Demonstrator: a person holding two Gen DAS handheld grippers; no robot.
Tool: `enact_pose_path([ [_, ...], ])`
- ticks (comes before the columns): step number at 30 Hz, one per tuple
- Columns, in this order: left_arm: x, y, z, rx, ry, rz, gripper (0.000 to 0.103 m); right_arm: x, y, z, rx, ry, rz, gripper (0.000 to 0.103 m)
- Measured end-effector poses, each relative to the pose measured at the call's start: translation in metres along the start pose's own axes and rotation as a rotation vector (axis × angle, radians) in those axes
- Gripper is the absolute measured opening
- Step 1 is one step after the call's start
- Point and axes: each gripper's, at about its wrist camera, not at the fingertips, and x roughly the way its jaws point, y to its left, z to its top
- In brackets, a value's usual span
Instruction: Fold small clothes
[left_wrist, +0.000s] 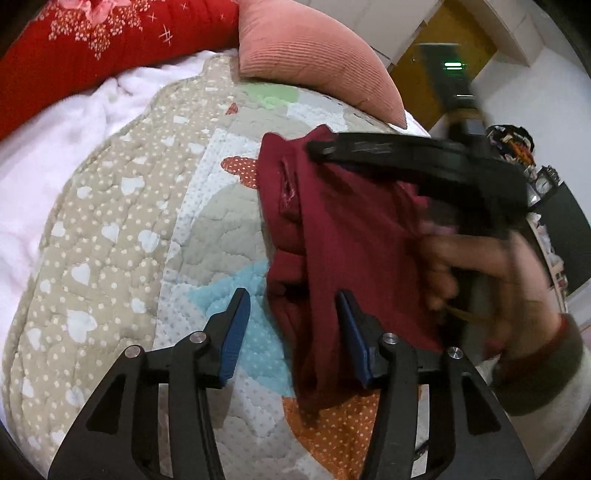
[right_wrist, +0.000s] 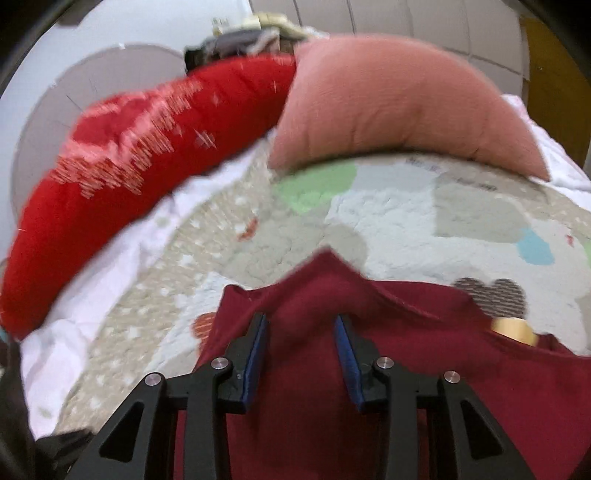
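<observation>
A dark red garment (left_wrist: 343, 236) lies bunched on the patchwork quilt (left_wrist: 122, 229). My left gripper (left_wrist: 293, 301) is open at the garment's near left edge, its right finger over the cloth. The right gripper (left_wrist: 317, 147) reaches across the garment's far side, held by a hand (left_wrist: 491, 273); it is blurred there. In the right wrist view the right gripper (right_wrist: 301, 319) is open above the red garment (right_wrist: 369, 387), with a raised fold of cloth between its fingers.
A red embroidered pillow (left_wrist: 92, 40) and a pink cushion (left_wrist: 325, 59) lie at the quilt's far edge, also in the right wrist view (right_wrist: 122, 173) (right_wrist: 399, 99). A white blanket (left_wrist: 48, 166) lies to the left. A small yellowish object (right_wrist: 515, 330) shows at the garment's right edge.
</observation>
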Motion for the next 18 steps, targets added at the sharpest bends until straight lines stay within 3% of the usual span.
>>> enact_pose_path([
  [4, 0.001, 0.001, -0.001, -0.012, 0.001, -0.011, 0.049, 0.015, 0.007, 0.004, -0.009, -0.009, -0.040, 0.037],
  [10, 0.002, -0.003, -0.001, 0.001, -0.009, 0.009, 0.049, -0.017, -0.003, -0.003, 0.065, 0.006, 0.024, 0.038],
  [14, -0.001, -0.002, -0.003, 0.001, -0.010, 0.010, 0.049, -0.030, 0.001, -0.016, 0.062, -0.001, 0.039, 0.058],
  [18, -0.002, -0.003, -0.003, 0.009, -0.011, 0.014, 0.049, -0.012, 0.010, -0.021, 0.022, 0.047, 0.010, 0.063],
])
